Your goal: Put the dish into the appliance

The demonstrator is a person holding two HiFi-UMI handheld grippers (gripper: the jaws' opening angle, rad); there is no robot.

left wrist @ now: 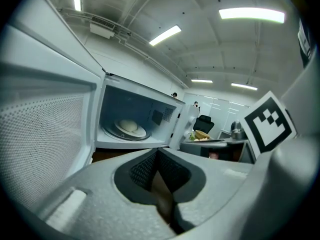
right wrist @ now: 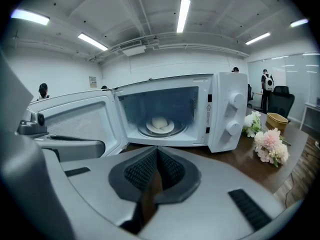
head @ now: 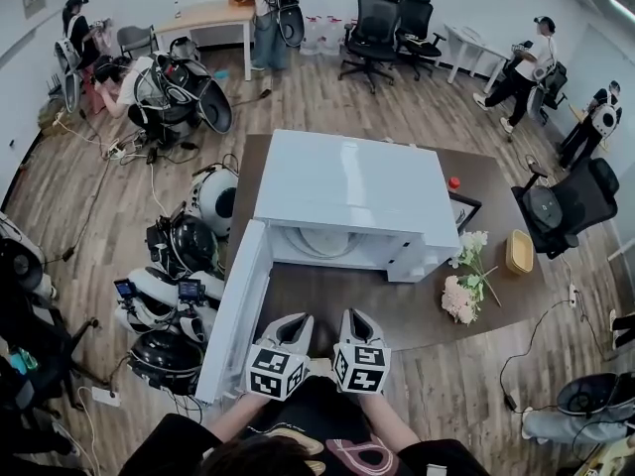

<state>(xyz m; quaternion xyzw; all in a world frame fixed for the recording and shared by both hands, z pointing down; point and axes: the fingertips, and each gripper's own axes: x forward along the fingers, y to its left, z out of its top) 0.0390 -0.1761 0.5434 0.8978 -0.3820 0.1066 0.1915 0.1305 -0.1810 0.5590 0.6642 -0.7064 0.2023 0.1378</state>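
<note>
My left gripper (head: pixel 296 321) and right gripper (head: pixel 355 317) sit side by side at the bench's (head: pixel 397 310) 6 o'clock edge, near the body. Both have their jaws pressed together with nothing between them. The microwave (head: pixel 347 201) is dead ahead at 12 o'clock, and its door (head: pixel 236 305) is swung wide open on the 9 o'clock side. The dish (right wrist: pixel 160 124) is already inside the cavity, resting on the turntable (right wrist: pixel 172 131) with a pale round lump on it. I can see it from both gripper views. Flowers (head: pixel 461 291) lie on the bench at the microwave's 4 o'clock.
</note>
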